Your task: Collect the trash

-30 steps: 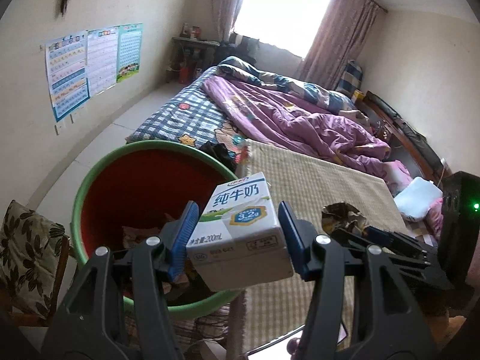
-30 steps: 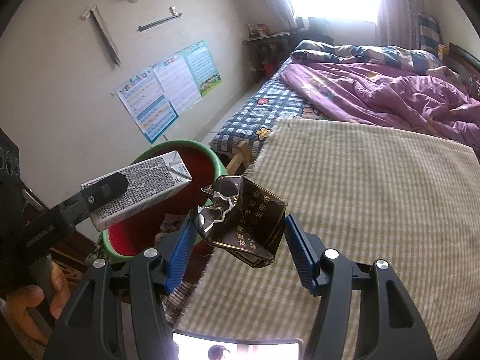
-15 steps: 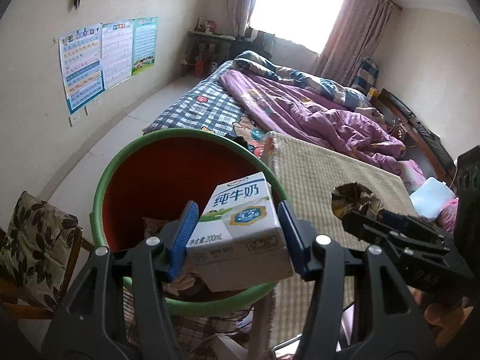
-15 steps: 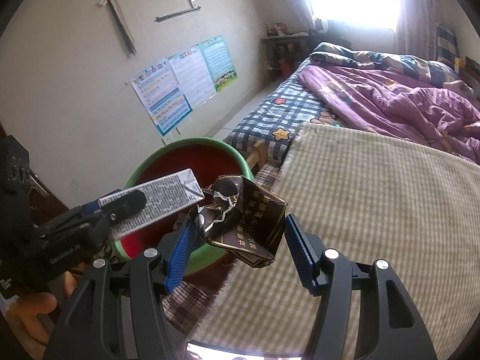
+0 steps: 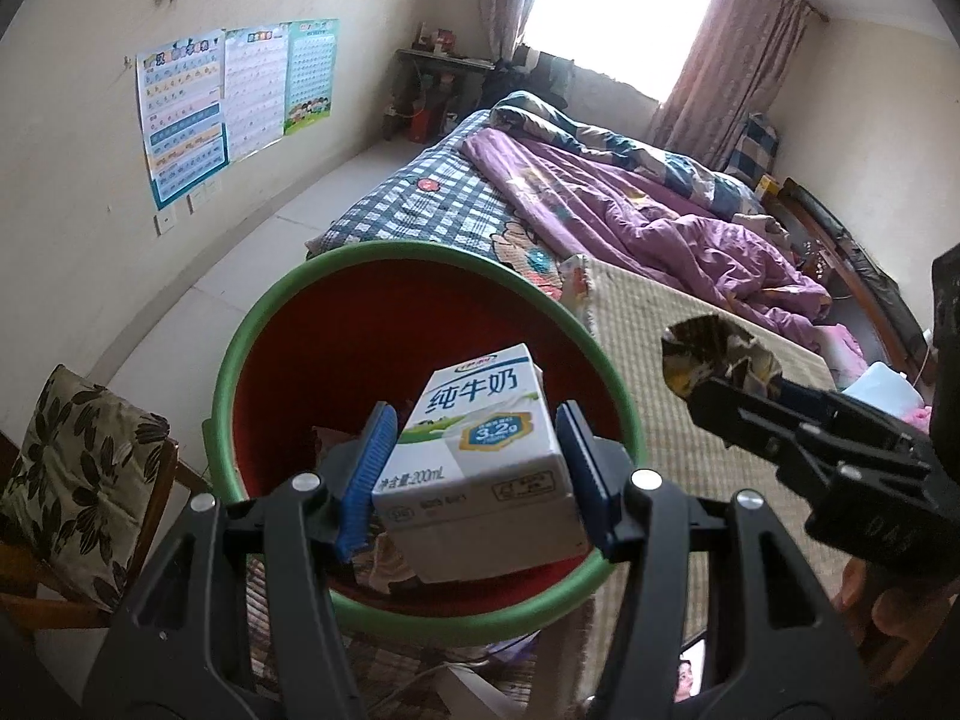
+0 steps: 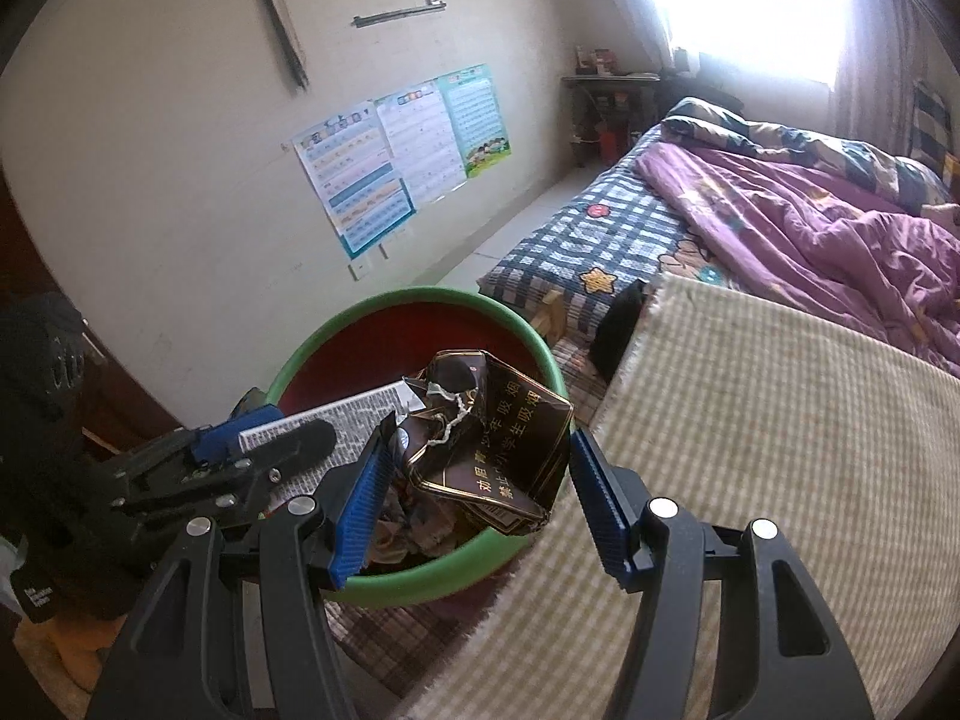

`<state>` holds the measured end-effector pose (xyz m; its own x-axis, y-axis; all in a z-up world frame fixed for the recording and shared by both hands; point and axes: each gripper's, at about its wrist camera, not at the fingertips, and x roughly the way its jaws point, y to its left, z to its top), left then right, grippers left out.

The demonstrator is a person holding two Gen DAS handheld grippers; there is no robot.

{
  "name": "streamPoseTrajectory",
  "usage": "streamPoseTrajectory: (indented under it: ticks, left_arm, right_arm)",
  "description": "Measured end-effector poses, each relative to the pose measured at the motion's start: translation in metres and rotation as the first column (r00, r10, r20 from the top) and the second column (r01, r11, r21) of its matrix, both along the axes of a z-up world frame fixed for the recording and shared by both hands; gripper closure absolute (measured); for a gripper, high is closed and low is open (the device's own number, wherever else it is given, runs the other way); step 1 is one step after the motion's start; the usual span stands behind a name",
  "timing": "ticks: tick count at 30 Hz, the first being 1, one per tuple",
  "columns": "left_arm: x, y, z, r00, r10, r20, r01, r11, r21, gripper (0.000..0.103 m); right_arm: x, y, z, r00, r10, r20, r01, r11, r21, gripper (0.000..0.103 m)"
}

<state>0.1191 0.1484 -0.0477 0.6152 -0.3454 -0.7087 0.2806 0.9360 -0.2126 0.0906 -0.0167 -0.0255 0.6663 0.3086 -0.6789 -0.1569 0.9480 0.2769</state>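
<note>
A white and blue milk carton [image 5: 480, 456] sits clamped between the blue pads of my left gripper [image 5: 477, 468], held over the mouth of a red bin with a green rim [image 5: 288, 312]. My right gripper [image 6: 480, 474] is shut on a crumpled dark brown cigarette pack [image 6: 486, 444], which hangs above the bin's near rim [image 6: 420, 585]. In the right wrist view the left gripper [image 6: 282, 450] and the carton's printed side [image 6: 348, 426] reach in from the left. The left wrist view shows the right gripper [image 5: 708, 384] with the pack [image 5: 714, 348] at the right. Some trash lies in the bin.
A checked straw-coloured mat [image 6: 750, 450] covers the surface right of the bin. Behind it is a bed with a purple quilt [image 5: 648, 216]. A chair with a leaf-patterned cushion [image 5: 72, 468] stands left of the bin. Posters [image 5: 228, 102] hang on the wall.
Both grippers have moved toward the bin with their loads. The carton now hangs over the bin's opening, and the pack has shifted from above the mat to above the bin's rim.
</note>
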Motion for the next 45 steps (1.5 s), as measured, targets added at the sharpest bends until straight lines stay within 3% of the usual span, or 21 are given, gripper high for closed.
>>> streamPoseTrajectory:
  ticks: [15,28,30,31,33,38,39,45]
  left_arm:
    - [0.018,0.014,-0.015,0.999,0.029,-0.040,-0.029,1.000,0.006,0.050]
    - [0.031,0.017,-0.025,0.995,0.049,-0.088,-0.048,0.999,0.012,0.049]
    - [0.033,0.017,-0.025,0.995,0.056,-0.087,-0.054,0.998,0.015,0.037]
    - [0.032,0.017,-0.024,0.995,0.059,-0.082,-0.058,0.998,0.016,0.035]
    - [0.031,0.017,-0.022,0.995,0.072,-0.068,-0.071,0.997,0.021,0.022]
    - [0.022,0.012,-0.006,0.993,0.113,0.027,-0.113,0.993,0.026,0.008]
    - [0.018,0.009,-0.002,0.992,0.116,0.056,-0.118,0.993,0.031,0.007]
    - [-0.006,-0.019,0.019,0.971,0.109,0.215,-0.122,0.991,0.050,0.006]
  right_arm:
    - [0.031,0.023,-0.010,0.998,0.054,-0.018,-0.054,0.998,-0.028,0.045]
    - [0.044,0.026,-0.022,0.996,0.072,-0.044,-0.072,0.997,0.005,0.042]
    - [0.044,0.024,-0.022,0.997,0.065,-0.045,-0.064,0.998,0.024,0.032]
    - [0.044,0.022,-0.022,0.997,0.060,-0.040,-0.059,0.998,0.030,0.031]
    - [0.041,0.018,-0.019,0.998,0.050,-0.027,-0.049,0.998,0.037,0.028]
    - [0.027,-0.004,-0.008,0.999,-0.013,0.038,0.013,1.000,0.019,0.012]
    - [0.023,-0.011,-0.006,0.998,-0.030,0.050,0.029,0.999,0.022,0.008]
    - [-0.004,-0.049,0.005,0.989,-0.093,0.117,0.088,0.995,0.048,0.008]
